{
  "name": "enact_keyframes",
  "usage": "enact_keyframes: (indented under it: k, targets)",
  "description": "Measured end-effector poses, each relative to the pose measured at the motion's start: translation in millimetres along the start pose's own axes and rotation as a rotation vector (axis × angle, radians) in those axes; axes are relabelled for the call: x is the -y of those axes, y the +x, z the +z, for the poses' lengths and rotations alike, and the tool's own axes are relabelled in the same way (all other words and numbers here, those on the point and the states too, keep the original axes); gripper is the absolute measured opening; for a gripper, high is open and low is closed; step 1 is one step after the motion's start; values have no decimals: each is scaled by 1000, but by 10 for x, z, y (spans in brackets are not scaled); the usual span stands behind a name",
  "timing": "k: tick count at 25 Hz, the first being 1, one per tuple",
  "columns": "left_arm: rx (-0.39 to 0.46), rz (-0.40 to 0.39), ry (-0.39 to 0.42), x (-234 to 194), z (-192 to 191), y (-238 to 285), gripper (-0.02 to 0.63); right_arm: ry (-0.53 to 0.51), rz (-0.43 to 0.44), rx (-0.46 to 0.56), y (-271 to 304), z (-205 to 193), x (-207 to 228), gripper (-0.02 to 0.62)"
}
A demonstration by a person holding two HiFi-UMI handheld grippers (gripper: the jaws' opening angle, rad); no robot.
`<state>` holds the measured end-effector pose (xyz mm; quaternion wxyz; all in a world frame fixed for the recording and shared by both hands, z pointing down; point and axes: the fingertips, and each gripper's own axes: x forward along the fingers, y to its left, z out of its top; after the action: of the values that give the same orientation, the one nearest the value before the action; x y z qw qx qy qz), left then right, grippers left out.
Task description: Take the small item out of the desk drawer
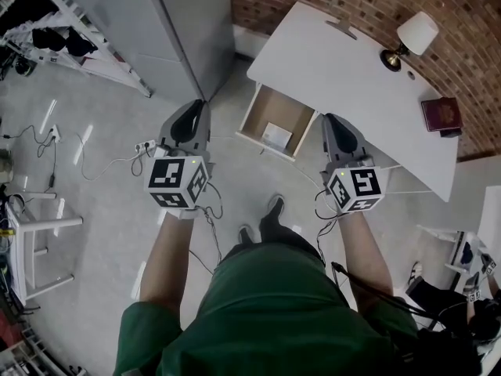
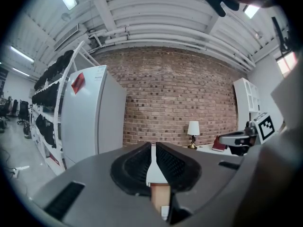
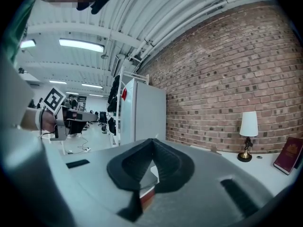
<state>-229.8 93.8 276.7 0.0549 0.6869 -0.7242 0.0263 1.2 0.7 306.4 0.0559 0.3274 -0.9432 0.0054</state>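
The white desk (image 1: 352, 77) stands against the brick wall with its wooden drawer (image 1: 286, 104) pulled open. A small white flat item (image 1: 275, 135) lies on the drawer's bottom near the front. My left gripper (image 1: 197, 110) is held over the floor just left of the drawer, its jaws shut and empty. My right gripper (image 1: 330, 124) hovers at the drawer's right corner, over the desk edge, also shut on nothing. In the left gripper view the gripper (image 2: 153, 146) has its pads nearly touching, with the drawer (image 2: 160, 197) showing below them. In the right gripper view the gripper (image 3: 152, 142) shows its tips meeting.
A lamp (image 1: 411, 37) and a red book (image 1: 441, 113) sit on the desk's far side. A tall grey fridge (image 1: 172, 30) stands left of the desk. A power strip (image 1: 143, 145) and cables lie on the floor. A white stool (image 1: 31, 233) stands at the left.
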Motion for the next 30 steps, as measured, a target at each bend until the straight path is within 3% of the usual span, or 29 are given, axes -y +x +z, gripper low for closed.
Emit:
enact_keyframes:
  k: [12,22,30]
  targets:
    - [-85,18,-3,179,-247,800,26,83,47,-44,580,-319,665,5]
    - [-126,6,-6,290,-426,1085,26,82,79,-77,790,-496,854,4]
    - [-157,-109,-29,370,-664,1392,26,82,13,-132,785,-664,931,3]
